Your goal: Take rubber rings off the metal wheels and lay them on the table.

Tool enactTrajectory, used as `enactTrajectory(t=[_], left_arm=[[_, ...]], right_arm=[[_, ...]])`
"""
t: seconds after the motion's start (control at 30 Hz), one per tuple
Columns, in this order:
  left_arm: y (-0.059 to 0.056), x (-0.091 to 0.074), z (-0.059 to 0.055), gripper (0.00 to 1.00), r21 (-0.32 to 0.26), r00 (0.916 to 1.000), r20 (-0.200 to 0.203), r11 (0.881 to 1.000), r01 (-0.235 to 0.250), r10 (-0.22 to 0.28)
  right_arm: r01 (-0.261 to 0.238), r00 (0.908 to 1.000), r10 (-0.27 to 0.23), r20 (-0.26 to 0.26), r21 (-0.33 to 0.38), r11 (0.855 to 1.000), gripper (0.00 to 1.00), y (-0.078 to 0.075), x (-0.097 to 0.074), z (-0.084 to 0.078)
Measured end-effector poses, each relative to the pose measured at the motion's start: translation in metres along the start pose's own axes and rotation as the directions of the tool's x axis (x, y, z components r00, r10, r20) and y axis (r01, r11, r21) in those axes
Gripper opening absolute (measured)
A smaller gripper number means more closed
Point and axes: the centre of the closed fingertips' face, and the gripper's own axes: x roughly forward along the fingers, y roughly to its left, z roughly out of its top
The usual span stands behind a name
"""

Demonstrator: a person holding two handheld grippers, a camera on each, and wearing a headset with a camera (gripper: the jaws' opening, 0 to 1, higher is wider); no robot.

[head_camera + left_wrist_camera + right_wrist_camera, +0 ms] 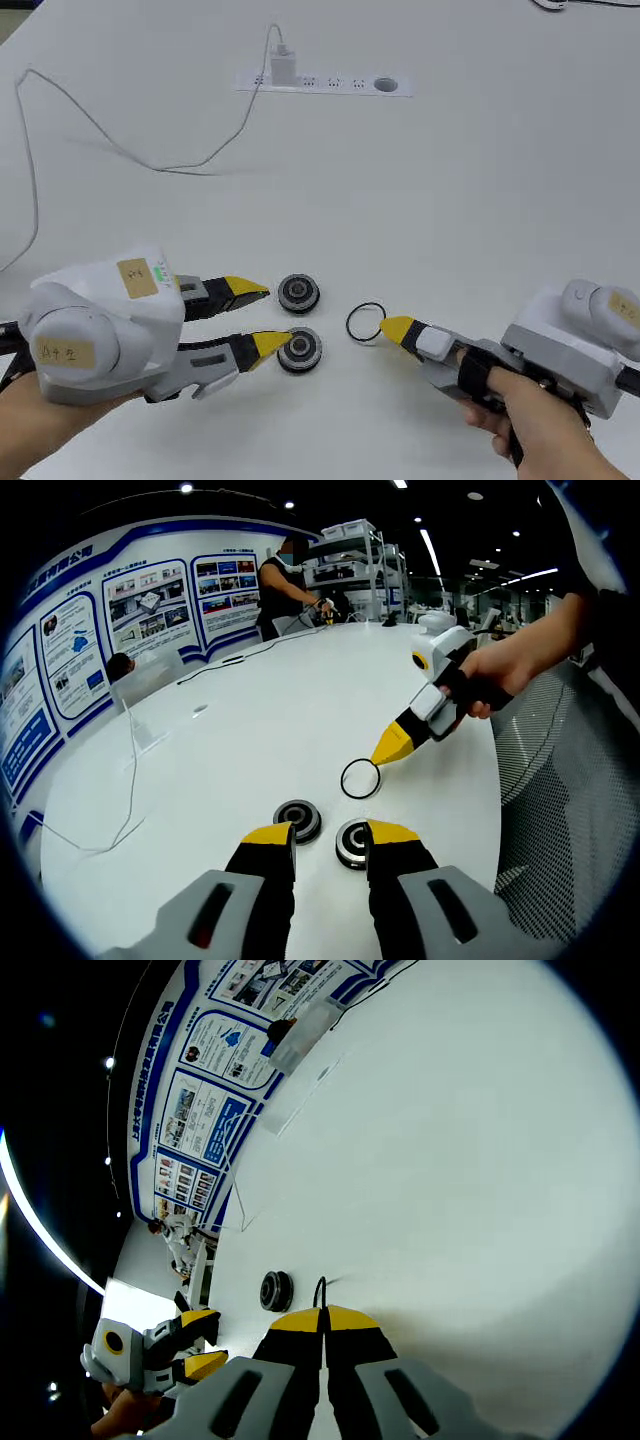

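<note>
Right fingers (pixel 397 328) closed, pinching the ring (pixel 347 322) at its edge; ring lies on tabletop (pixel 450 180) beside near wheel (pixel 300 349). Left fingers (pixel 258 343) open (one tip against that wheel); far wheel (pixel 298 293) just beyond.
</note>
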Motion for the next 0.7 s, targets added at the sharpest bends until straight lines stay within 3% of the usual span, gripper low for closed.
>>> enactTrajectory(t=[0.07,0.2,0.33,0.5,0.7], left_arm=[[-0.002,0.001,-0.003,0.28,0.007,0.9999,-0.014,1.000,0.008,-0.008],[-0.003,0.000,-0.006,0.28,0.006,0.9997,-0.022,1.000,0.010,-0.010],[-0.005,-0.001,-0.009,0.28,0.007,0.9993,-0.032,1.000,0.019,-0.019],[-0.004,-0.002,-0.012,0.28,0.004,0.9993,-0.036,1.000,0.013,-0.013],[-0.005,-0.002,-0.013,0.28,-0.001,0.9991,-0.038,1.000,0.019,-0.019]], right_arm=[[0.055,0.9984,-0.055,-0.010,-0.055,0.997,0.02,-0.009,-0.002,0.000],[0.063,0.9980,-0.063,-0.001,-0.097,0.993,0.02,-0.008,-0.003,0.002],[0.108,0.9937,-0.112,-0.008,-0.212,0.971,0.02,-0.013,-0.005,0.002],[0.122,0.9920,-0.126,-0.002,-0.244,0.962,0.05,-0.015,-0.006,0.002],[0.102,0.9946,-0.103,0.010,-0.240,0.965,0.09,-0.012,-0.007,0.005]])
